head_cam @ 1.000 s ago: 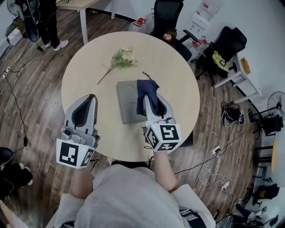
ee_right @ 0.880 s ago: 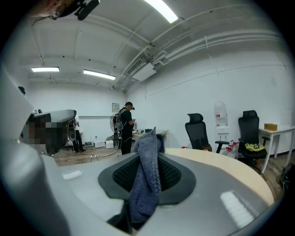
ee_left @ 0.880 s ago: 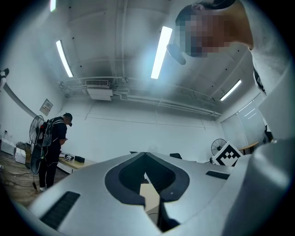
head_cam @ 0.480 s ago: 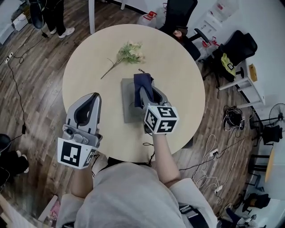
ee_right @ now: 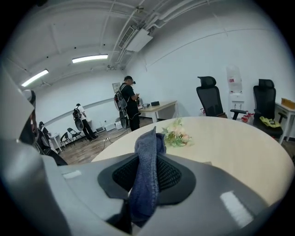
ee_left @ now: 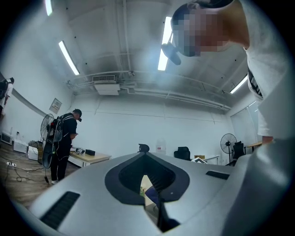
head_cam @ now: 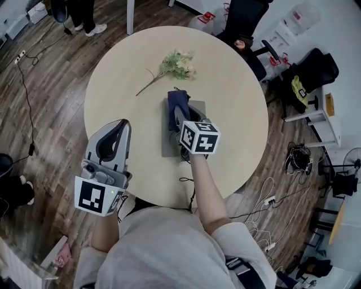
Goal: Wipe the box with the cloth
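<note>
A flat grey box (head_cam: 168, 145) lies near the middle of the round beige table (head_cam: 118, 84). My right gripper (head_cam: 179, 114) reaches over it from the near side and is shut on a dark blue cloth (head_cam: 177, 103). The cloth hangs from the jaw tips onto the box's far left part. In the right gripper view the cloth (ee_right: 146, 170) is pinched between the jaws and stands up past their tips. My left gripper (head_cam: 120, 127) is held at the table's near left edge, away from the box, shut with nothing in it.
A small bunch of pale flowers (head_cam: 177, 65) lies on the table beyond the box. Office chairs (head_cam: 248, 17) stand past the far edge. Cables (head_cam: 265, 203) trail on the wooden floor to the right. A person (ee_left: 62, 143) stands at a desk far left.
My right gripper has carried the cloth leftward and forward across the box's top. The left gripper has stayed at the near left edge.
</note>
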Demonstrator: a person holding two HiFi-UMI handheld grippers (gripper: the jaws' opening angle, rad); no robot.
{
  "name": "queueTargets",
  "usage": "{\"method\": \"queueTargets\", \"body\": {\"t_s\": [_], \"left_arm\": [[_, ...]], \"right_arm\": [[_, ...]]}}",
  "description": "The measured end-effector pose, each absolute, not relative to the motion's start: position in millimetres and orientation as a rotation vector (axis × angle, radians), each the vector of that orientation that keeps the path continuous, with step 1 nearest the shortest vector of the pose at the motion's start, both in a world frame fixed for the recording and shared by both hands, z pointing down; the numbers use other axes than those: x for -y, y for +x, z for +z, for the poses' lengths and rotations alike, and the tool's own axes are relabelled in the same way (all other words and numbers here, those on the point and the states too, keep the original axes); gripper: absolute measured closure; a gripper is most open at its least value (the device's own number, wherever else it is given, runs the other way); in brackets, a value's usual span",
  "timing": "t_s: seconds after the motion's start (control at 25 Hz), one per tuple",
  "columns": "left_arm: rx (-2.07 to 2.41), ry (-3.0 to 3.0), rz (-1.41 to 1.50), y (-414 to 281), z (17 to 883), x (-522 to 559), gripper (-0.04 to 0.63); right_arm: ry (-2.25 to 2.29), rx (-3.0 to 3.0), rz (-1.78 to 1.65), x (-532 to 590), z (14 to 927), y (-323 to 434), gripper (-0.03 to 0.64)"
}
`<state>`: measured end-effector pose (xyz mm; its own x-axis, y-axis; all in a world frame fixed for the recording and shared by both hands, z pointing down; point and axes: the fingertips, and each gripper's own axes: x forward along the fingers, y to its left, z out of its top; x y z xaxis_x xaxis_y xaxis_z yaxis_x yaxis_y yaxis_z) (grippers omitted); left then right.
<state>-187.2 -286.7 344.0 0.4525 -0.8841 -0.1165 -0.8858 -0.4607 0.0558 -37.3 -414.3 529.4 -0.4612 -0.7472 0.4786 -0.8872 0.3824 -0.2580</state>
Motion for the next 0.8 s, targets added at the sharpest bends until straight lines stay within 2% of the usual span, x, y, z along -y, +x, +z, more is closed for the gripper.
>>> {"method": "queueTargets", "body": {"t_s": [0.44, 0.64, 0.8], "left_arm": [[-1.757, -2.629, 0.143, -205.9, 364.5, 285.2, 0.588], [-1.807, -2.609, 0.129, -212.5, 370.8, 284.3, 0.588], [-1.826, -2.606, 0.122, -214.7, 374.0, 283.5, 0.588]], "right_arm": [[1.371, 2.279, 0.763, 431.8, 584.9, -55.6, 0.513], [1.347, 2.230, 0.695, 435.0, 601.1, -55.8, 0.455], [1.320, 2.179, 0.656, 434.8, 616.6, -59.3, 0.440]]}}
